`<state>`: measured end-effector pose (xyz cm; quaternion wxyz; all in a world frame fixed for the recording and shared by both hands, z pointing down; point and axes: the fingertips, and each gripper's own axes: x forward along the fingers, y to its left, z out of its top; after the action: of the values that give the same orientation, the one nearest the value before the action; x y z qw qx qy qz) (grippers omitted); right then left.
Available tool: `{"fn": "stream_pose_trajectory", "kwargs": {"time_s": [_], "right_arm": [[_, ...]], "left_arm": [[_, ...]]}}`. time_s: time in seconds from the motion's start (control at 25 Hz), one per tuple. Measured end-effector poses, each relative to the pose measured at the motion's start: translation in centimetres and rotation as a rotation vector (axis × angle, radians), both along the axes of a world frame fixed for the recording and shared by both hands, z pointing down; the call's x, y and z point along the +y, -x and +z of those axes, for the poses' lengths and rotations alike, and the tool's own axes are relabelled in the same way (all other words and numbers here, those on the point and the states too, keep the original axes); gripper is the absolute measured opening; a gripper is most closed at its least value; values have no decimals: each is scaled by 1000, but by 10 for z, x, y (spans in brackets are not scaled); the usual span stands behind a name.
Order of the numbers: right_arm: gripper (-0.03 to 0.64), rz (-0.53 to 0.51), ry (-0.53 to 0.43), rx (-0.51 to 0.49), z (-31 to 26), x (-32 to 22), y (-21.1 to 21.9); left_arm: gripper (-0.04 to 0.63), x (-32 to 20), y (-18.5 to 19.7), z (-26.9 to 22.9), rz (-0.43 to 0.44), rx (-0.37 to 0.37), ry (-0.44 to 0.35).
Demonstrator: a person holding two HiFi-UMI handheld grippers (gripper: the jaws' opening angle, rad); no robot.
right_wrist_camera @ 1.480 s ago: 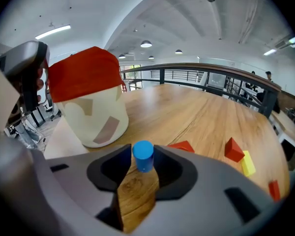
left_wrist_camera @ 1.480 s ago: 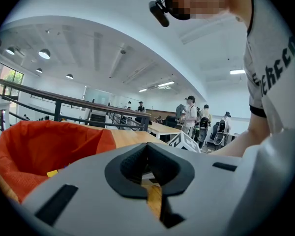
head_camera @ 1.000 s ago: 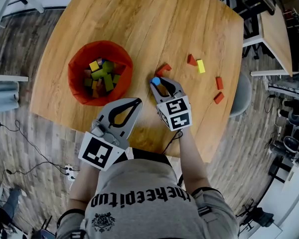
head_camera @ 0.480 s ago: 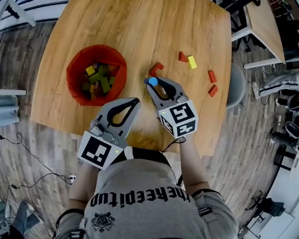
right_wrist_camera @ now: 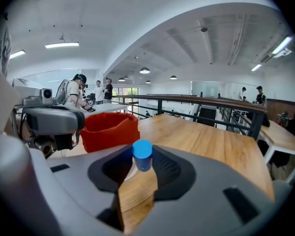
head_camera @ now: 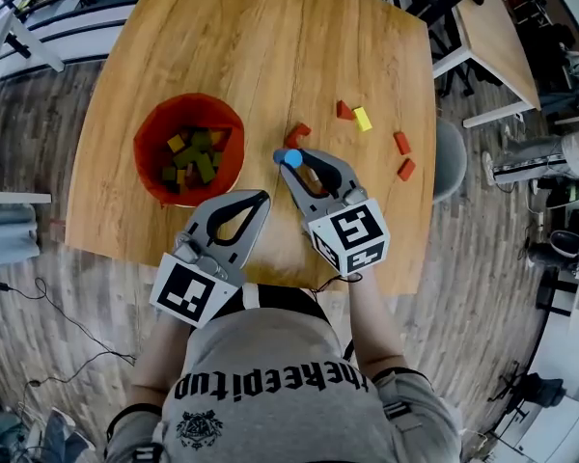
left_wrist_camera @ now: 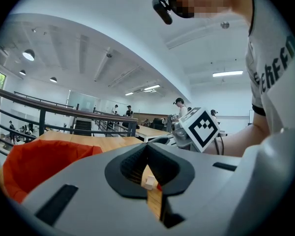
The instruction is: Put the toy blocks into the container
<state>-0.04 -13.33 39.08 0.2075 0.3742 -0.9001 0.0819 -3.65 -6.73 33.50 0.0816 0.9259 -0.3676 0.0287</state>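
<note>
The red container point(head_camera: 145, 167) stands on the left of the round wooden table point(head_camera: 270, 46) with several coloured blocks in it. My right gripper point(head_camera: 289, 159) is shut on a blue cylinder block point(head_camera: 290, 157), held above the table to the right of the container point(right_wrist_camera: 110, 129). The blue cylinder point(right_wrist_camera: 142, 155) sits upright between the pads. A red block point(head_camera: 297, 133) lies just beyond it. My left gripper point(head_camera: 262, 197) hovers near the table's front edge, below the container, shut with nothing in it. More loose blocks lie to the right: red point(head_camera: 344, 110), yellow point(head_camera: 363, 119), red point(head_camera: 401, 143), red point(head_camera: 406, 169).
The table's front edge runs right under both grippers. A second wooden table point(head_camera: 492, 27) and a grey stool point(head_camera: 449, 162) stand off the right side. Railings and wood flooring surround the table. People stand far off in the hall point(right_wrist_camera: 81, 90).
My right gripper has lifted slightly toward the camera and turned its marker cube to the right, still holding the blue cylinder. The left gripper has stayed put. The head view has shifted.
</note>
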Motion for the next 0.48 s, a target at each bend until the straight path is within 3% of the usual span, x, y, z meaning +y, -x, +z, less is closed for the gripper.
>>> {"fn": "stream_pose_trajectory", "kwargs": {"time_s": [0.48], "right_arm": [[130,-77,-141,-64,-64,5,39]], "left_arm": [[12,8,25,-11,-56,10,-34]]}}
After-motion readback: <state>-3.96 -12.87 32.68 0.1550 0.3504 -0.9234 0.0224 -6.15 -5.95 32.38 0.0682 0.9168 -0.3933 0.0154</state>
